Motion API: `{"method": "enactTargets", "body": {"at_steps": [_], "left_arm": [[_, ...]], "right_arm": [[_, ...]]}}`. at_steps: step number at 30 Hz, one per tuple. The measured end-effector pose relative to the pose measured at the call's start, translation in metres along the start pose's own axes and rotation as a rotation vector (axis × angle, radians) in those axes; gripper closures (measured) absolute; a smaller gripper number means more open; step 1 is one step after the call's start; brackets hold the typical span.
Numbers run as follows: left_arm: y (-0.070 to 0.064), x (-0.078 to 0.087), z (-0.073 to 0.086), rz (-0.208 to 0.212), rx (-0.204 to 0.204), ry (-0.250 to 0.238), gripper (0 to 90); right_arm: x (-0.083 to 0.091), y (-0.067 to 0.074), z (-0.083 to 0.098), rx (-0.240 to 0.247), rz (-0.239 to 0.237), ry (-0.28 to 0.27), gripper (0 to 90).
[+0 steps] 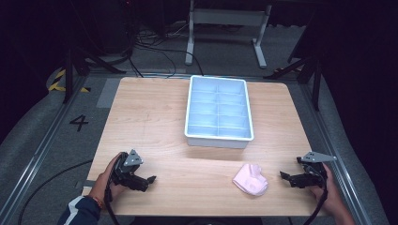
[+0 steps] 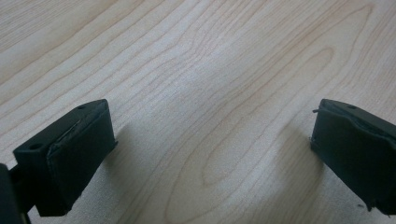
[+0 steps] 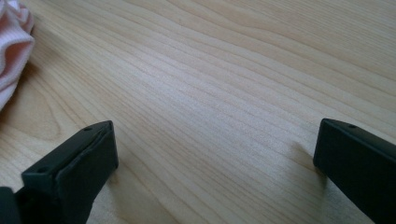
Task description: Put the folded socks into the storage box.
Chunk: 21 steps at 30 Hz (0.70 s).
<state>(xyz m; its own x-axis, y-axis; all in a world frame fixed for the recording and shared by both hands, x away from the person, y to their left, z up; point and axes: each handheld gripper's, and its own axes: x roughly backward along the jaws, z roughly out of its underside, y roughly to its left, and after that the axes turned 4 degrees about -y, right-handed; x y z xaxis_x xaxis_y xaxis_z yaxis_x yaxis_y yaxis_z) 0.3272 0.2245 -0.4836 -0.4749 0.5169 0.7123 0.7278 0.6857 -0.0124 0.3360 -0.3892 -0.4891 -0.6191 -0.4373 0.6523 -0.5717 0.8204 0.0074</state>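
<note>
While both grippers' jaws gape wide, the wooden table bears a divided tray and seemingly pink cloth

high view: overhead, facing forward | gripper views: close, sharing table

Left tool and right tool rest low, jaws spread wide, tips pointing inward.

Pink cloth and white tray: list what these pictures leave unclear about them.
- Pink cloth: the high view is too small to tell the garment type; the right gripper view cuts it off at the left edge.
- White tray: its near wall hides the front compartments' floor in the high view.
</note>
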Motion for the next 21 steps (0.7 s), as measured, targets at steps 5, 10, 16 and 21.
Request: {"method": "enactTargets", "body": {"at_steps": [5,10,16,21], "left_arm": [[-0.0007,0.0005,0.0006,-0.009,0.006,-0.002,0.0],[0.0003,0.0022,0.0026,-0.005,0.007,-0.005,0.0],[0.0027,0.0054,0.0054,-0.006,-0.003,-0.003,0.1],[0.0031,0.0065,0.0068,-0.005,0.006,-0.004,0.1]], "right_arm": [[0.0000,0.0000,0.0000,0.000,0.000,0.000,0.0],[0.0000,0.0001,0.0000,0.000,0.000,0.000,0.0],[0.0005,0.0002,0.0003,0.009,-0.009,-0.002,0.1],[0.0007,-0.0001,0.0005,0.009,-0.015,-0.003,0.0]]}}
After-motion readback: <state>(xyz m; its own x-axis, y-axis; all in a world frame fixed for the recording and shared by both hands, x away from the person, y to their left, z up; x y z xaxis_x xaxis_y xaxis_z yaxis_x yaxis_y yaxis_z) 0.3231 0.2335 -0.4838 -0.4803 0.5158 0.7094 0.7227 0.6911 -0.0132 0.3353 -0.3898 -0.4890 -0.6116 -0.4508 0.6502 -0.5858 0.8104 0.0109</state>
